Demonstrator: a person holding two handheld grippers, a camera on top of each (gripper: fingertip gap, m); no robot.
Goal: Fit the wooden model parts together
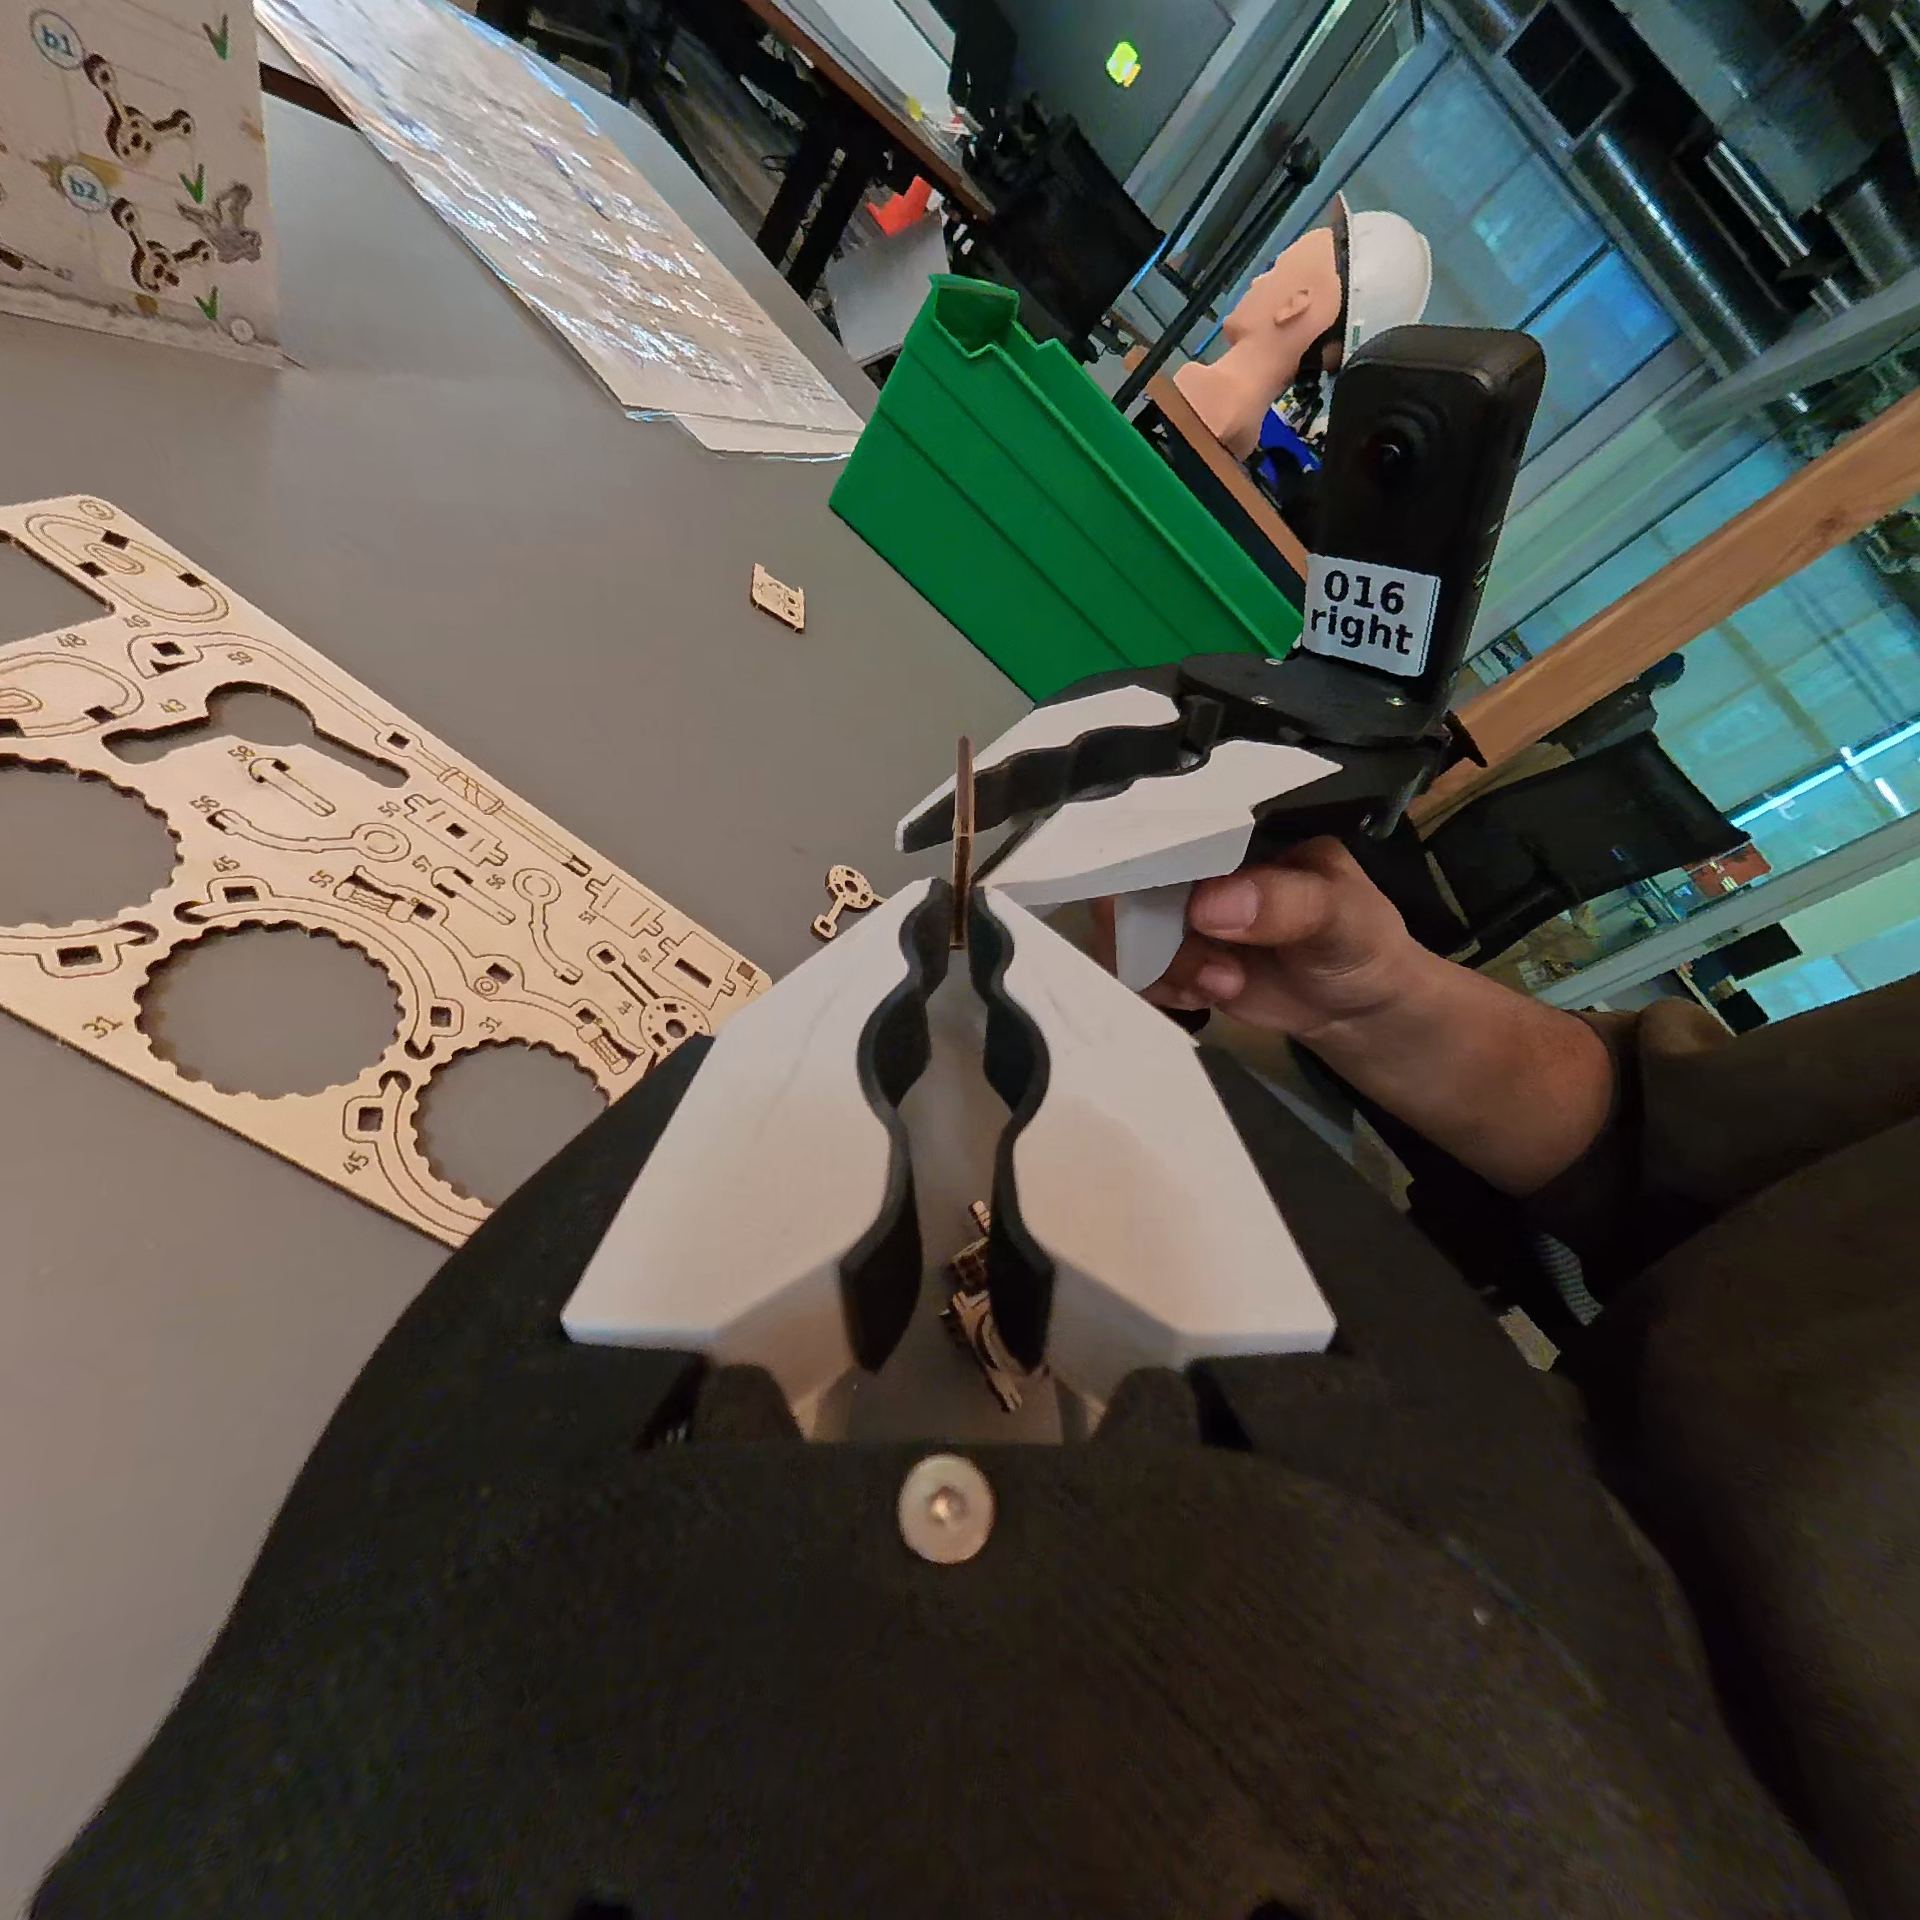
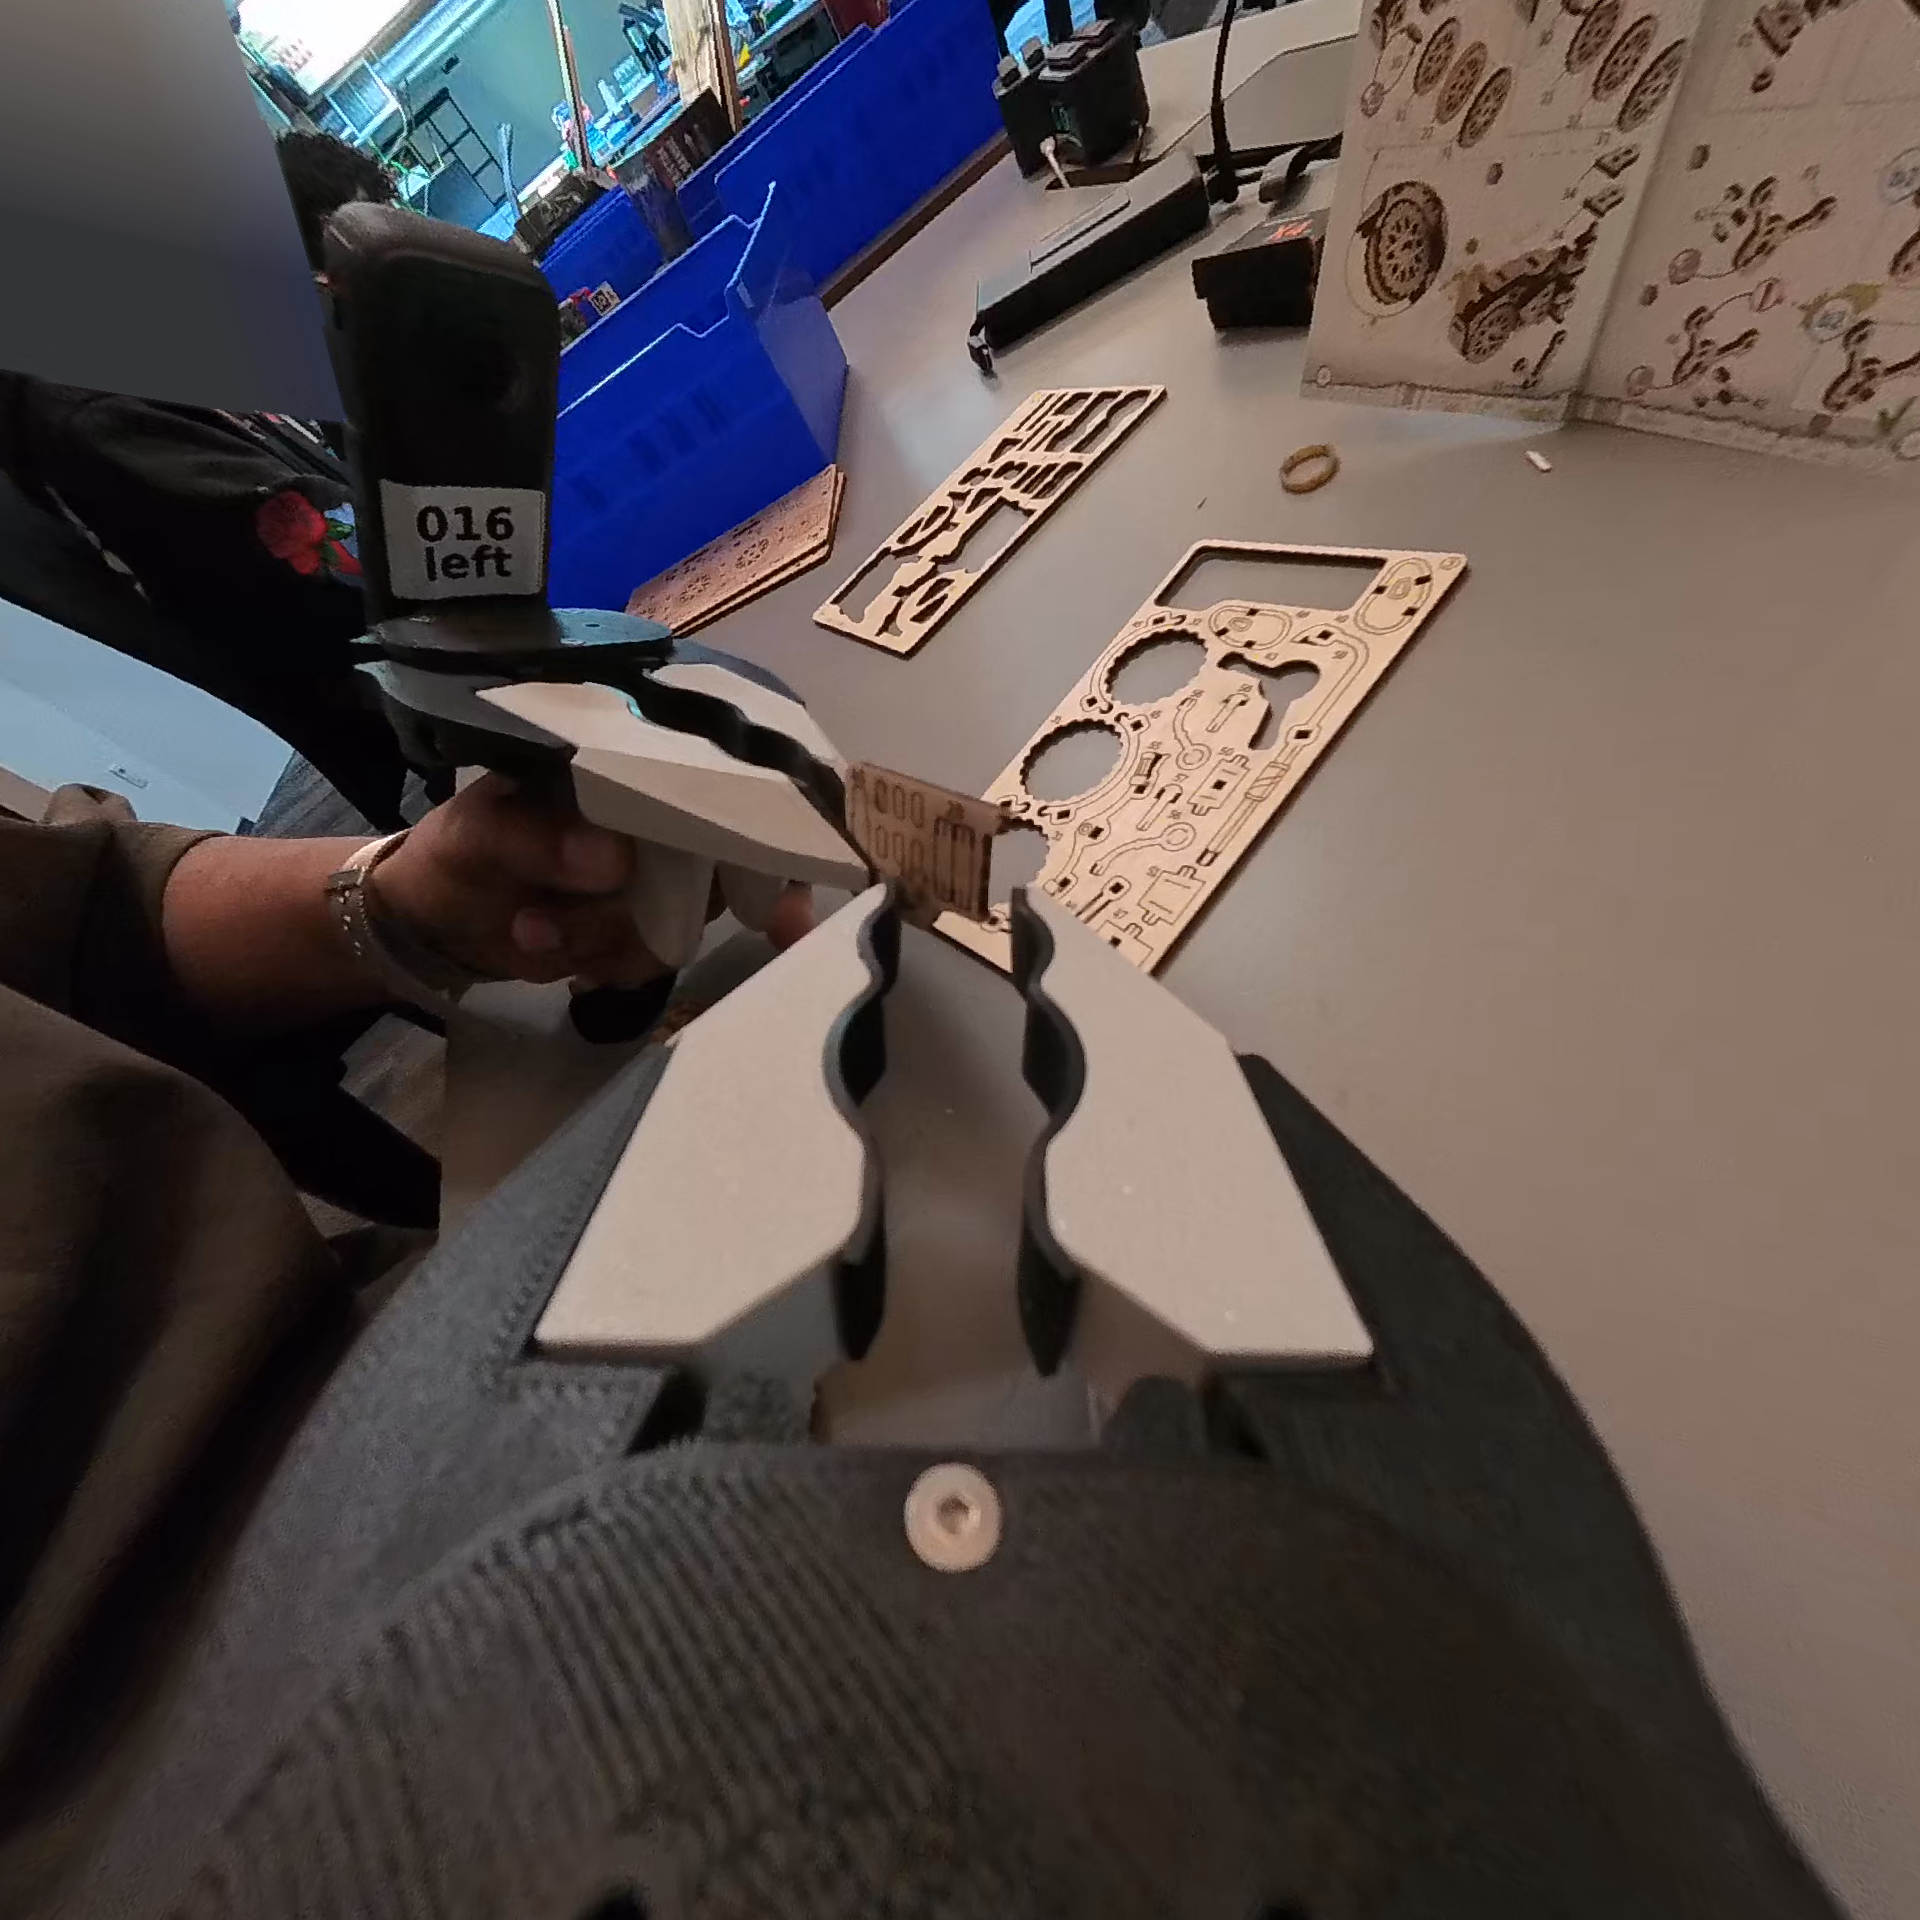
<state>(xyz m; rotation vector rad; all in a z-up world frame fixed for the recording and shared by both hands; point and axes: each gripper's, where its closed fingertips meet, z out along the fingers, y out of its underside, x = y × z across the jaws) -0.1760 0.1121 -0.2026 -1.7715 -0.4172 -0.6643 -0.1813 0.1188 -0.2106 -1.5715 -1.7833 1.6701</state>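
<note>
My left gripper (image 1: 958,912) is shut on a small flat wooden panel (image 1: 962,810) with engraved slots and holds it upright in the air above the grey table. In the right wrist view the left gripper (image 2: 847,821) comes in from the left with the panel (image 2: 920,842) facing me. My right gripper (image 2: 954,906) is open, its fingertips on either side of the panel's lower edge with a gap at the right finger. It also shows in the left wrist view (image 1: 951,860), held by a hand.
A cut-out wooden parts sheet (image 1: 312,883) (image 2: 1247,748) lies on the table (image 1: 520,520). Two loose wooden pieces (image 1: 779,597) (image 1: 847,899), a second sheet (image 2: 987,509), a green bin (image 1: 1039,520), blue bins (image 2: 707,364) and standing instruction pages (image 2: 1610,208) surround it. My two grippers' fingertips are within a few centimetres of each other.
</note>
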